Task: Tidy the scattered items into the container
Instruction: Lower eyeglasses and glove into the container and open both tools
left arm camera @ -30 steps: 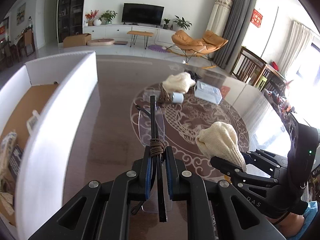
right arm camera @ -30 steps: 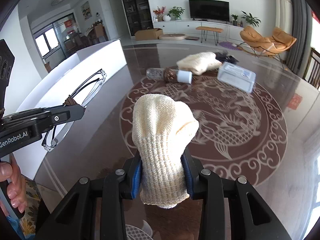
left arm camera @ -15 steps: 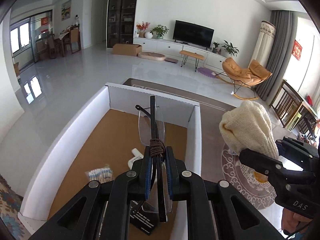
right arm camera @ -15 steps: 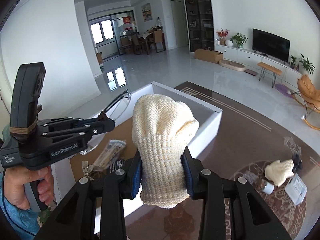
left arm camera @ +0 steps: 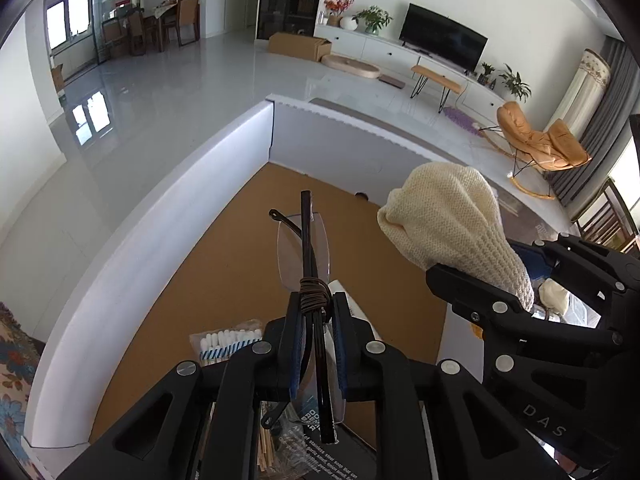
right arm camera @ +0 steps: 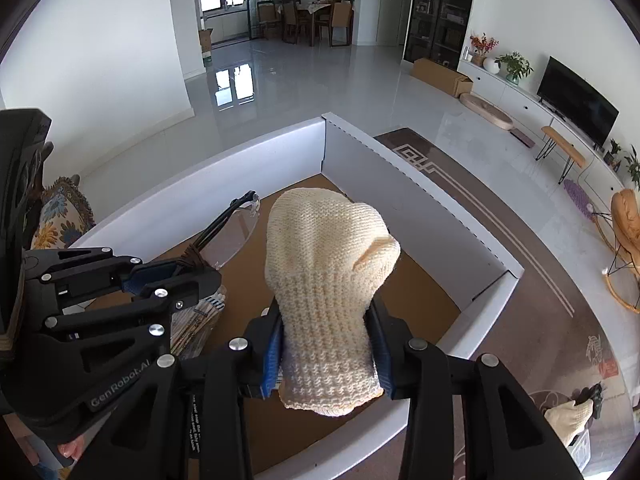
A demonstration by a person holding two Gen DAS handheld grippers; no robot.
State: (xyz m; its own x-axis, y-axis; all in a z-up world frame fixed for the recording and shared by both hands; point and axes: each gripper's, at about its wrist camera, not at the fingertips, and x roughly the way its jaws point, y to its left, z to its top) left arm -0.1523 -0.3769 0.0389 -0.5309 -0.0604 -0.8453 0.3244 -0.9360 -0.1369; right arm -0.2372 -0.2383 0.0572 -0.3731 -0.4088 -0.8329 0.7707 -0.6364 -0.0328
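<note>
Both claws over the box [right arm camera: 416, 200], mid-release. Left claw [left arm camera: 316, 344]: jaws just been opening, now a little apart, glasses [left arm camera: 304, 248] upright between them, pads seemingly barely off the folded temples, so grip looks loosened. Right claw [right arm camera: 326, 356]: jaws also just been opening, glove [right arm camera: 324, 272] between them, pads apparently still touching its cuff.

Risks, as a guess: glasses dropping lens-first onto the cardboard floor or onto the swabs [left arm camera: 228, 342] and getting scratched; cord wound round the temples snagging on a pad, so glasses hang up rather than fall. Glove sitting close to the near wall, so a drift of the hand could land it on the rim or out on the table [right arm camera: 560, 340]. Claws close together, possible knock.

Readable: "GenRobot.AI" on left claw body; "DAS" on right claw body; packet print below left claw too small to read, apart from something like "stainless steel"
</note>
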